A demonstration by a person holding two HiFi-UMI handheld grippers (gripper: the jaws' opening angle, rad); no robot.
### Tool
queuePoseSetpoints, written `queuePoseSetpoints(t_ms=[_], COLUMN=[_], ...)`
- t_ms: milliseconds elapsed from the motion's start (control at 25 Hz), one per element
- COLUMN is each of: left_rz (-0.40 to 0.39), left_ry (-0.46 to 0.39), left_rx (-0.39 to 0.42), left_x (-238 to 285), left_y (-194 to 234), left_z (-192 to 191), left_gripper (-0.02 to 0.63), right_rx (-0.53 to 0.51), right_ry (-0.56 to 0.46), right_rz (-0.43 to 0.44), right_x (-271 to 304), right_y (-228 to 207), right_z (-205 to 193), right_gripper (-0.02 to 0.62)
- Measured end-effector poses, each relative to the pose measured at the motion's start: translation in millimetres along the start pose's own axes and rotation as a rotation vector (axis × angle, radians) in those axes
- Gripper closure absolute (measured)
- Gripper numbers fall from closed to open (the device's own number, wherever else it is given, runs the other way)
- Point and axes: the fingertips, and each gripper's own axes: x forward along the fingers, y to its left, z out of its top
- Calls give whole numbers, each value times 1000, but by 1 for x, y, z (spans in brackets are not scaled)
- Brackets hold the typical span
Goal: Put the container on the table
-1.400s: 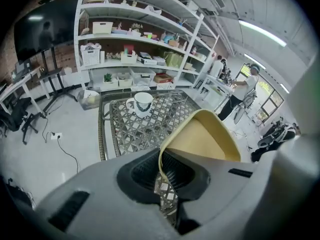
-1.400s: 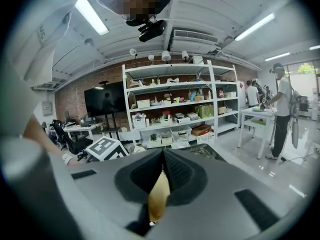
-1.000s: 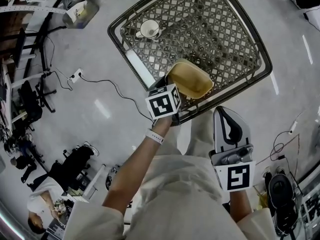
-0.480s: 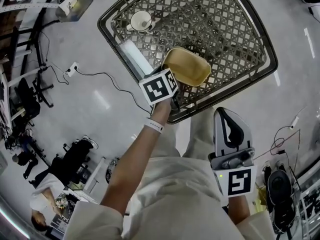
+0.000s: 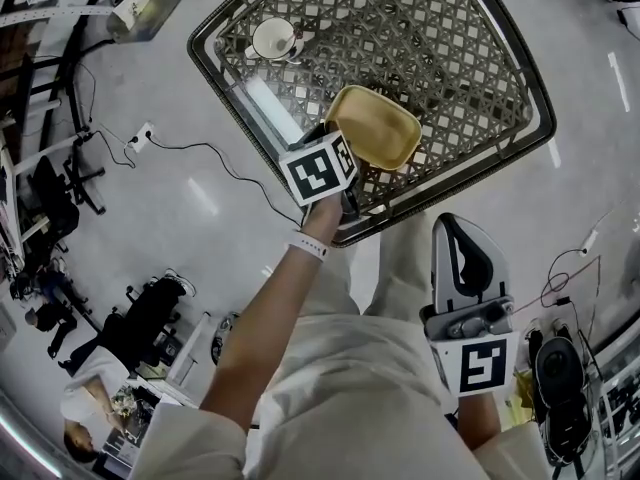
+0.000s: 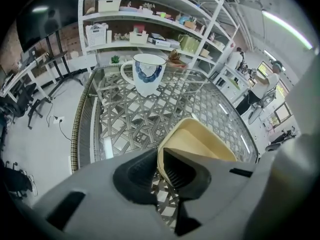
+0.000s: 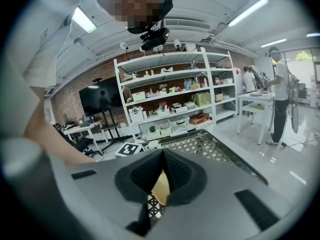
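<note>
Head view has the right gripper (image 5: pixel 458 238) nearest, held low against the body; the right gripper view shows its jaws pressed together on nothing, with only a sliver of yellow visible past them. Further out, the left gripper (image 5: pixel 338 148) pinches the container (image 5: pixel 378 126) by its near rim. Over the last second the container has travelled from above the near edge of the table (image 5: pixel 238 103) to a spot a little further in, and it remains tilted. This suggests the carry is nearly done and that lowering and letting go are what is left. Whether its base touches the glass yet cannot be told from any view. The marker cube hides the grip in the head view, but the left gripper view shows it plainly, one jaw inside the wall and one outside. Only the head view shows how the container sits relative to the table's edges. Beyond, a mug (image 5: pixel 270 38) stands near the far left corner, well apart from the container.
</note>
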Motion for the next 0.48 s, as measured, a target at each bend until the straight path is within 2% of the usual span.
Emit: queuePoseSetpoints(t_ms=[80, 160, 200, 360, 480], left_rz=[-3, -9, -11, -24, -55], left_ry=[-11, -16, -19, -48, -88], left_rx=[8, 12, 13, 31, 75], left_x=[-2, -4, -7, -23, -31], left_y=[-1, -2, -2, -2, -5], left_z=[1, 1, 2, 7, 8], left_gripper=[568, 525, 523, 530, 560], right_rx=[-3, -3, -6, -22, -16], right_ry=[-5, -10, -12, 12, -10], right_rz=[1, -3, -6, -19, -31], right_x=[-1, -3, -4, -11, -14], right_y=[1, 4, 5, 8, 8], right_z=[0, 2, 4, 5, 7], right_gripper=[577, 577, 577, 578, 578])
